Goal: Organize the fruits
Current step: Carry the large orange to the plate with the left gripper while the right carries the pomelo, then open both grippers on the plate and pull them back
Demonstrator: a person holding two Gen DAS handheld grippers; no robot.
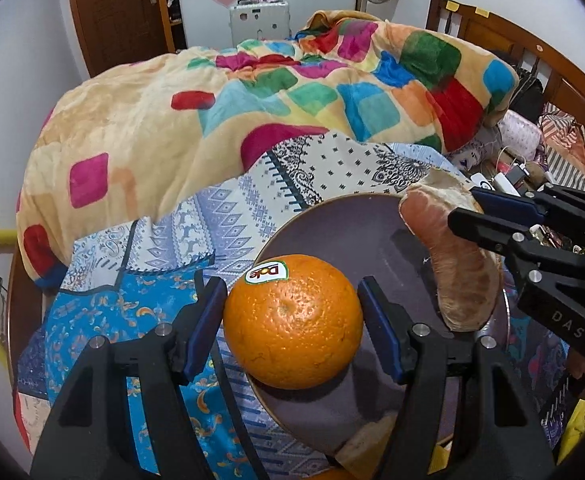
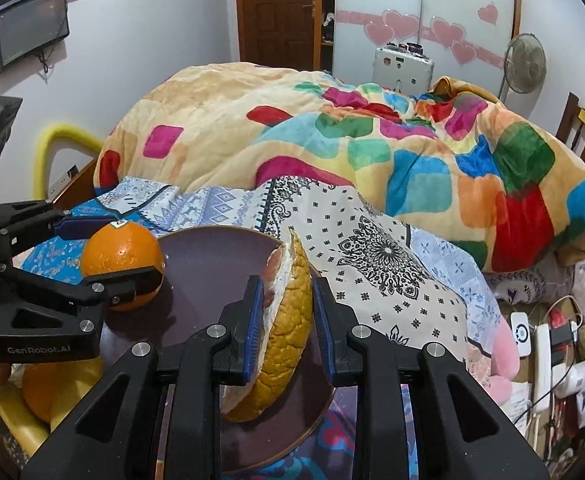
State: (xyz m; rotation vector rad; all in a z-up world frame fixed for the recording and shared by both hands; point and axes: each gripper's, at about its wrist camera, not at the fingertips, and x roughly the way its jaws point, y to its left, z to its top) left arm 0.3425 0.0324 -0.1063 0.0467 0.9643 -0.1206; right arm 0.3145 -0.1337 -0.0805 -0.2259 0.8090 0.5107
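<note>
Between my left gripper's jaws sat the orange, pads touching both sides, over the plate's near rim. My right gripper had the pomelo wedge between its jaws, rind side gapped, so grip unclear.

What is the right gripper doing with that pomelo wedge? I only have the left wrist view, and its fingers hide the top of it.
Observer: The right gripper straddles the pomelo wedge, which stands on edge on the plate. The bumpy yellow rind faces its right finger.
Operator: Is it clamped?
Observer: Cannot tell. The left pad looks pressed against the flesh side, and the right pad sits very close to the rind.
Operator: Any fruit off the plate?
Observer: Yes, a second orange lies under the left gripper, off the plate, against something yellow, possibly bananas.
</note>
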